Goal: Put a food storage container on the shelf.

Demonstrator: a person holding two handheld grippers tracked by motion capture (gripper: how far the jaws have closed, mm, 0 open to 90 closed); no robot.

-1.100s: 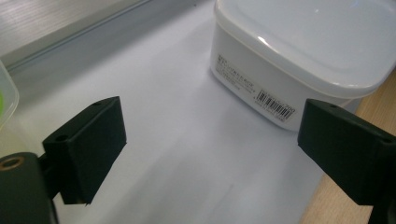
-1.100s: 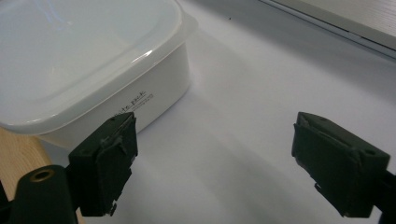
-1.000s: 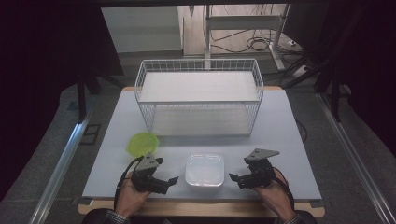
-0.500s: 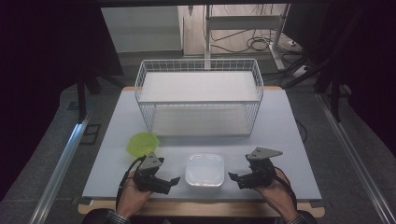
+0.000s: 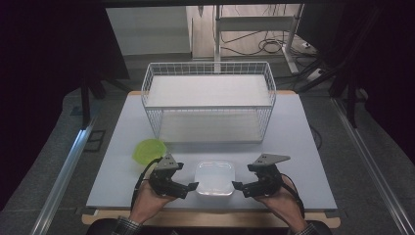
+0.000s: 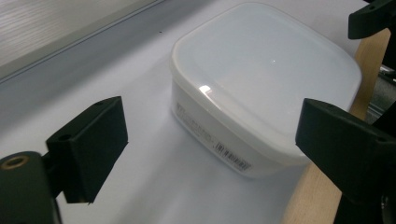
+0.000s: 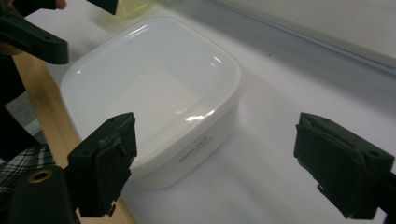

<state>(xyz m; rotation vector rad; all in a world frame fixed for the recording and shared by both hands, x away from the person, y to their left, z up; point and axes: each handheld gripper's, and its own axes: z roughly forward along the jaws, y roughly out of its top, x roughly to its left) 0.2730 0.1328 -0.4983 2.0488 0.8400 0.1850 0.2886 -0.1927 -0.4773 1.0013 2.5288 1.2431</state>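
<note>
The left tool (image 5: 192, 186) sits low in the person's left hand (image 5: 151, 199), its jaws pointing inward toward the right tool (image 5: 236, 186), which the right hand (image 5: 280, 201) holds facing back at it. Both tools' jaws stand wide apart with nothing pressed between them, having just been closing a little. Both forearms come in from the near edge, wrists level.

White lidded container (image 5: 214, 178) near table's front edge, between left gripper (image 5: 188, 186) and right gripper (image 5: 238, 186), both open-jawed. Green bowl (image 5: 149, 150) left; wire basket (image 5: 209, 104) behind.
</note>
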